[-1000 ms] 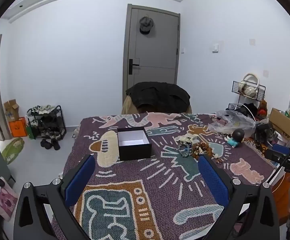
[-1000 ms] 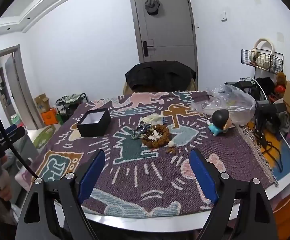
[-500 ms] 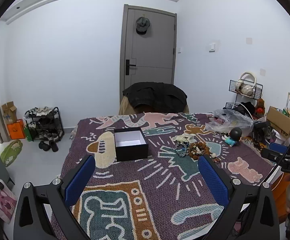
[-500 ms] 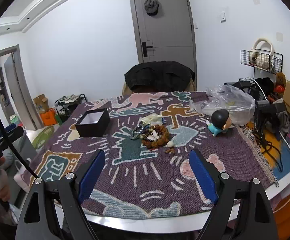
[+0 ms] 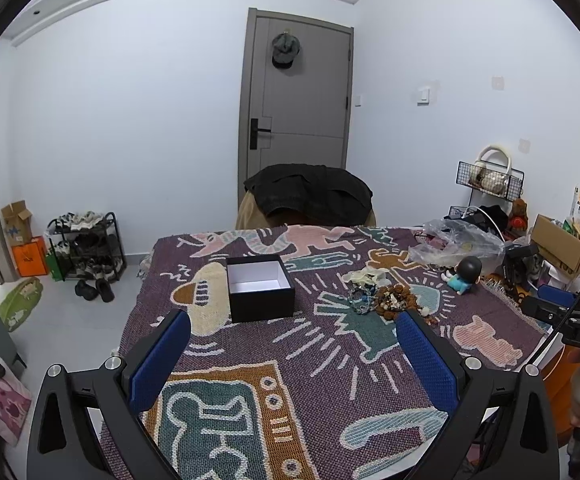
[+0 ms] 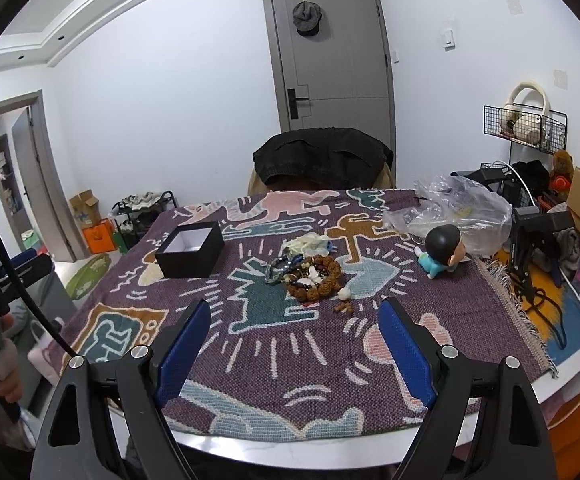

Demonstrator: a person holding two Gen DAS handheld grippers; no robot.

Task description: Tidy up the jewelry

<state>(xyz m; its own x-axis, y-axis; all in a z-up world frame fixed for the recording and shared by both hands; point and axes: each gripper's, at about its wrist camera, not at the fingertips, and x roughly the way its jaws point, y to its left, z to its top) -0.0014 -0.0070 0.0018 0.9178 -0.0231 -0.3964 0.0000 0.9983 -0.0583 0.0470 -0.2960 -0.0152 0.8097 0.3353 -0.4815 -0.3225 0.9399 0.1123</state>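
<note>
Nothing on the table has moved since the earlier frames. Left gripper (image 5: 292, 330) and right gripper (image 6: 294, 322) hang spread and empty. Jewelry (image 6: 310, 274) lies heaped beside the empty box (image 6: 190, 249); the right should lift one piece at a time, lest the strands tangle.

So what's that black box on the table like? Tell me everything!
The box is small, square and black outside, white inside, and looks like stiff card. It has no lid on and nothing in it that shows. It sits upright and flat on the patterned cloth, left of the jewelry pile and apart from it. Nothing but the cloth touches it; neither tool is near it.
</note>
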